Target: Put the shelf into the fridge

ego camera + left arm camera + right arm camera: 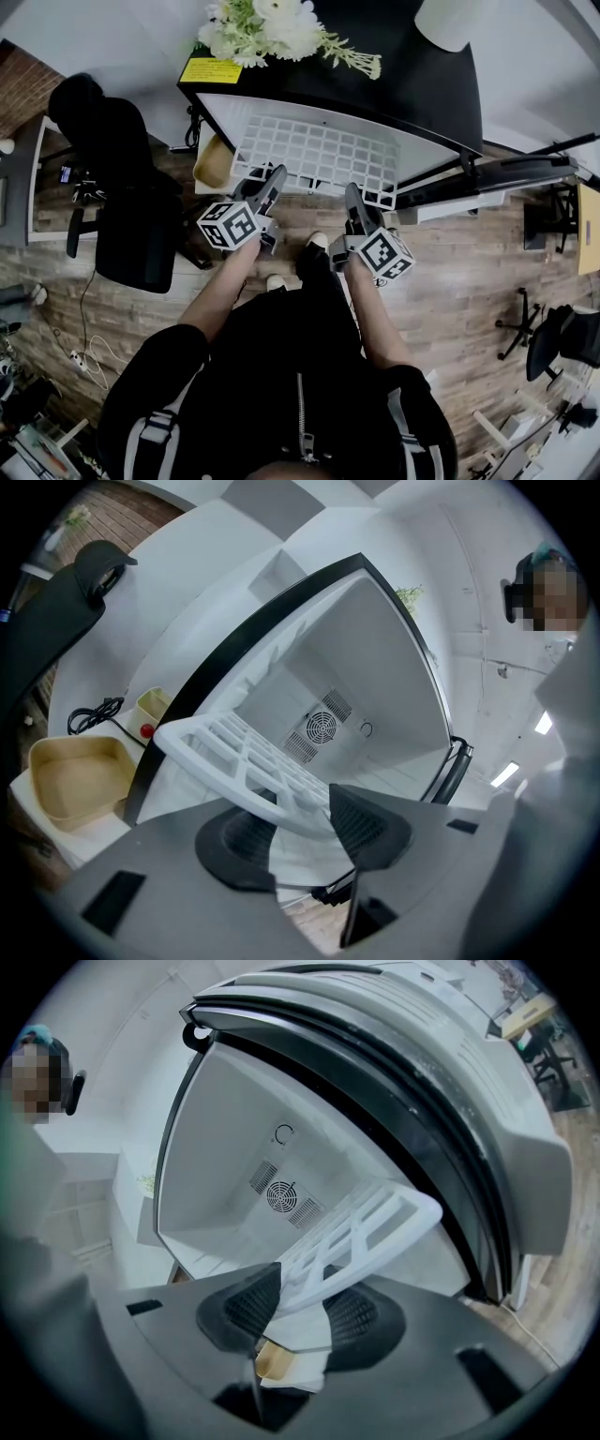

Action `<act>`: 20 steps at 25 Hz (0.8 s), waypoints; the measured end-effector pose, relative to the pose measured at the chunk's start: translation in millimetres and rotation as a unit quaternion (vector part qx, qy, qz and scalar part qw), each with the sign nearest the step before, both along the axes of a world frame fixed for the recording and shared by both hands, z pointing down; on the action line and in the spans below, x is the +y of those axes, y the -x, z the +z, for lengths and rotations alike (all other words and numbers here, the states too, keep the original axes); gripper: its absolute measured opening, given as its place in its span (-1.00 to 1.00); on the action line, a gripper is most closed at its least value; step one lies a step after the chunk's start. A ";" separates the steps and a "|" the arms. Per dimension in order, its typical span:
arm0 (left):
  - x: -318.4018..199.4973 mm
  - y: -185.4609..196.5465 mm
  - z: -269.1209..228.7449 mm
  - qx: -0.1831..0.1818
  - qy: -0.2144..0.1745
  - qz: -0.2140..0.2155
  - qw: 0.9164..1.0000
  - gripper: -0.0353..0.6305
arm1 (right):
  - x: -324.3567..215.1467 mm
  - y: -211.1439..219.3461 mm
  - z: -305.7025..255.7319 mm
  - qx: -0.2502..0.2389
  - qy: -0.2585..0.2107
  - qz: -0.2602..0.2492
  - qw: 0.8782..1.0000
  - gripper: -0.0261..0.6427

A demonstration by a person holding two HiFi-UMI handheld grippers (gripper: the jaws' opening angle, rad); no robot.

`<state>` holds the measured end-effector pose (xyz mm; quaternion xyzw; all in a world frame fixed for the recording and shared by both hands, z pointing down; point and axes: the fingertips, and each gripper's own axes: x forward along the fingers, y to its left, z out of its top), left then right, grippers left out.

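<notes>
Now, risk: jamming of the white plastic lattice shelf [319,155] against a side wall of the small black-cased, white-lined fridge [427,89], or a drop onto the wooden floor [450,281].
Cause: uneven push from the two claws, skewing the tilted panel off the side-wall ribs; thin rim, apt to slip from the pads.
Shelf appearance: flat rigid grid of square openings, rounded corners, plain solid rim; no damage visible.
Shelf position: held in the air at the open mouth of the fridge, far edge apparently just entering, near edge outside, not yet seated level.
Left claw [291,832]: partly closed, pads clamped on the near rim.
Right claw [300,1314]: likewise, closed on the other near corner.
Back wall: round fan grille [322,727], well beyond the shelf.
</notes>
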<state>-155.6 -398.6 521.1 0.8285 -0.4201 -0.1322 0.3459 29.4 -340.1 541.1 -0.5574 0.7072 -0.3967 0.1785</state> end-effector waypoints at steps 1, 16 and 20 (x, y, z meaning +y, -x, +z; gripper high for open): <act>-1.5 -0.3 0.1 0.000 0.000 0.000 1.000 -0.31 | -1.3 -0.9 0.9 0.001 0.001 0.002 1.000 -0.46; -27.3 -5.7 2.4 0.003 0.000 -0.010 1.000 -0.32 | -29.6 -9.0 -6.2 0.013 -0.011 0.018 1.000 -0.46; -33.0 -6.8 2.5 0.003 0.000 -0.012 1.000 -0.32 | -35.6 -10.7 -6.2 0.015 -0.011 0.022 1.000 -0.46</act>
